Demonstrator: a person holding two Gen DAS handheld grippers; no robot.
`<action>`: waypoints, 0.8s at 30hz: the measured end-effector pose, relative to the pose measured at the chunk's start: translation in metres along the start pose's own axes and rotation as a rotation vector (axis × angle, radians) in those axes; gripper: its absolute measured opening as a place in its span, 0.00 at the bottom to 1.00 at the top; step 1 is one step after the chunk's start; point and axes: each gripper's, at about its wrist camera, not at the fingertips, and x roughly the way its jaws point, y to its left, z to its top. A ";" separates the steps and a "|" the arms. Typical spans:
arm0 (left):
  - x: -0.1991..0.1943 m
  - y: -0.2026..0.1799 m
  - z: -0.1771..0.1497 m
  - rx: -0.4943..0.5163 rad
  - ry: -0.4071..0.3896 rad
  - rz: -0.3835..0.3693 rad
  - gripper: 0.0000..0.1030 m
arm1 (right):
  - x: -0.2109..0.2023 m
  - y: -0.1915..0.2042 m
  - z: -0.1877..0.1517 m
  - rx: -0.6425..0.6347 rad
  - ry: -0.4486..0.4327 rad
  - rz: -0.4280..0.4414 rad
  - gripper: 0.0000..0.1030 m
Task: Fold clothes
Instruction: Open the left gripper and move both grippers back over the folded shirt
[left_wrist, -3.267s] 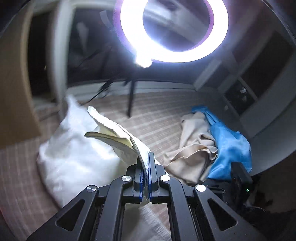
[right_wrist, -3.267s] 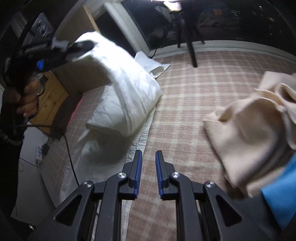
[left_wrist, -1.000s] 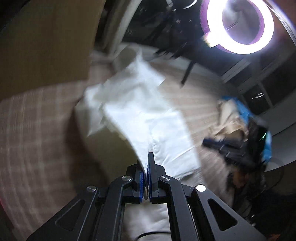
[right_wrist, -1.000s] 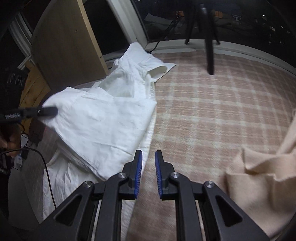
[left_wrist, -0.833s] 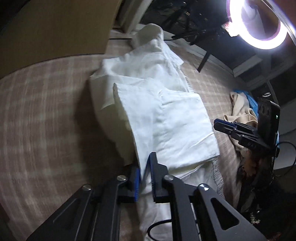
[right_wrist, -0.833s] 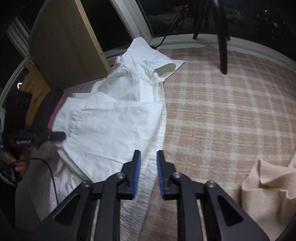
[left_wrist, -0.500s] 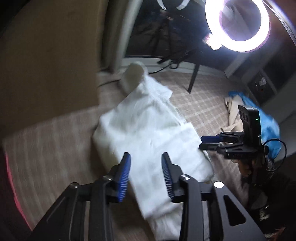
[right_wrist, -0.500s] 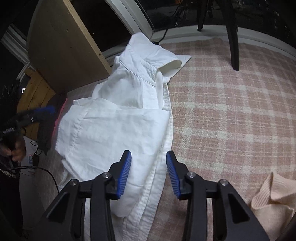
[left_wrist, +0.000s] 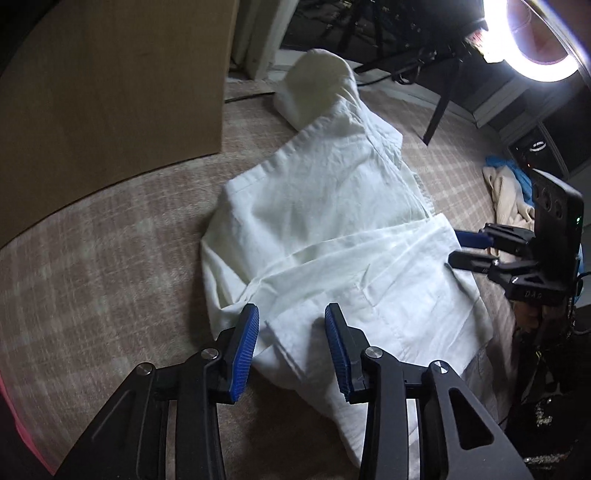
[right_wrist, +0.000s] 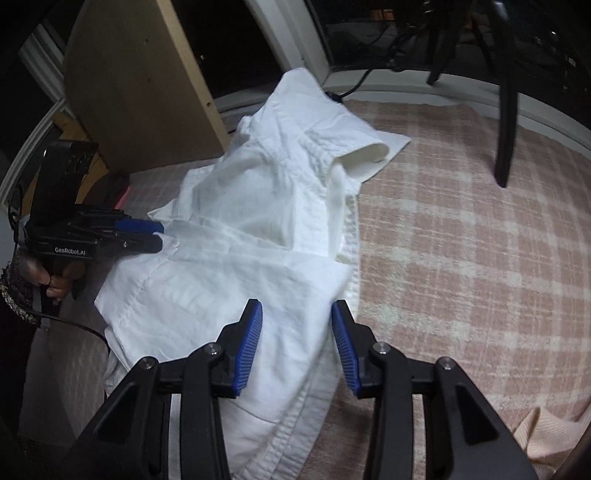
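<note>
White cotton shirt (left_wrist: 332, 236), partly folded, lies on a pink-and-cream plaid rug (left_wrist: 110, 266), its collar end toward a tall light-wood panel (left_wrist: 110, 85) and its lower half doubled over itself nearest both cameras.

Left wrist view, from left: the plaid rug, then the left gripper (left_wrist: 291, 343) with its blue ribbed pads parted about halfway. Its jaws have just been opening; the folded corner of the shirt shows in the gap beneath them, and the pads do not press on it. Further right, the right gripper (left_wrist: 465, 249) hovers at the shirt's far edge, fingers apart. Behind it sit a crumpled beige garment (left_wrist: 506, 199) and a blue cloth (left_wrist: 517, 177). A glowing ring light (left_wrist: 532, 70) stands at the top right.

Right wrist view, from left: a hand (right_wrist: 55, 280) grips the left gripper (right_wrist: 157, 236), whose black body reads "GenRobot.AI"; its tips sit just beside the shirt's edge. In the middle, the right gripper (right_wrist: 297, 332) is likewise about half open, its jaws having just been opening, with the shirt's folded hem below the gap and nothing clamped. To the right, a black stand leg (right_wrist: 506, 110) rests on the rug, and the beige garment (right_wrist: 546, 439) shows at the lower corner.
</note>
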 end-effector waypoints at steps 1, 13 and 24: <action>0.000 0.000 0.000 0.000 -0.003 0.001 0.34 | 0.006 0.001 0.001 -0.008 0.023 -0.018 0.38; -0.035 0.018 -0.007 -0.074 -0.143 0.073 0.32 | -0.018 0.030 0.023 -0.232 -0.145 -0.112 0.05; -0.035 -0.014 -0.019 -0.037 -0.140 -0.053 0.33 | -0.038 0.011 0.007 -0.147 -0.152 -0.155 0.22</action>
